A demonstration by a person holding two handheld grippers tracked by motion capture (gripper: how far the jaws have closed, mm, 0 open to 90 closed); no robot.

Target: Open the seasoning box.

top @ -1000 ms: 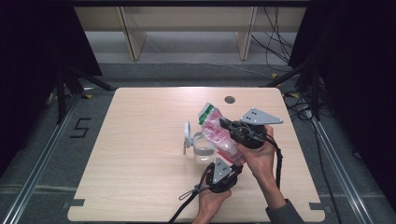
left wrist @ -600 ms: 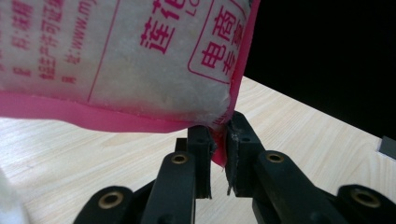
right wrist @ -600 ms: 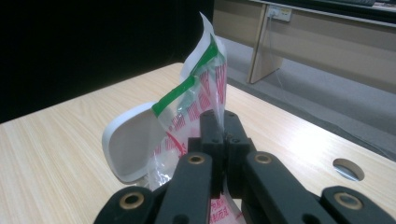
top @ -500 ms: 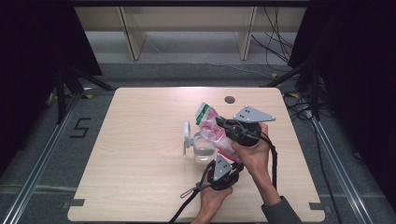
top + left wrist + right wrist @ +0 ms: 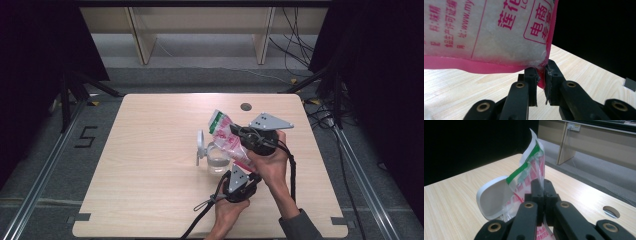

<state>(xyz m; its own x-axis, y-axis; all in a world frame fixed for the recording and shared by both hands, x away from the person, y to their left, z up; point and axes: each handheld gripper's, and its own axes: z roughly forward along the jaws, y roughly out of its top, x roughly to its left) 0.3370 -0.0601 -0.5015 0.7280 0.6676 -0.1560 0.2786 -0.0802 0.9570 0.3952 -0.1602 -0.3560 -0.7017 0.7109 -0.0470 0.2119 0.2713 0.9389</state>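
Bag [image 5: 227, 139] tilted above jar [image 5: 218, 159], table [image 5: 150, 165] centre; lid [image 5: 200, 146] at jar's 9 o'clock; hole [image 5: 245, 106] at 1 o'clock.

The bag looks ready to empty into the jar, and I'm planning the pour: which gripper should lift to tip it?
Probably the left gripper: it pinches the bag at its bottom corner, and the right gripper holds it nearer the mouth over the jar.

Light wooden table [image 5: 150, 190], grey floor [image 5: 210, 60], black cables [image 5: 295, 45]

Pink-edged bag [image 5: 229, 140] with green strip, pale wood table [image 5: 150, 165]
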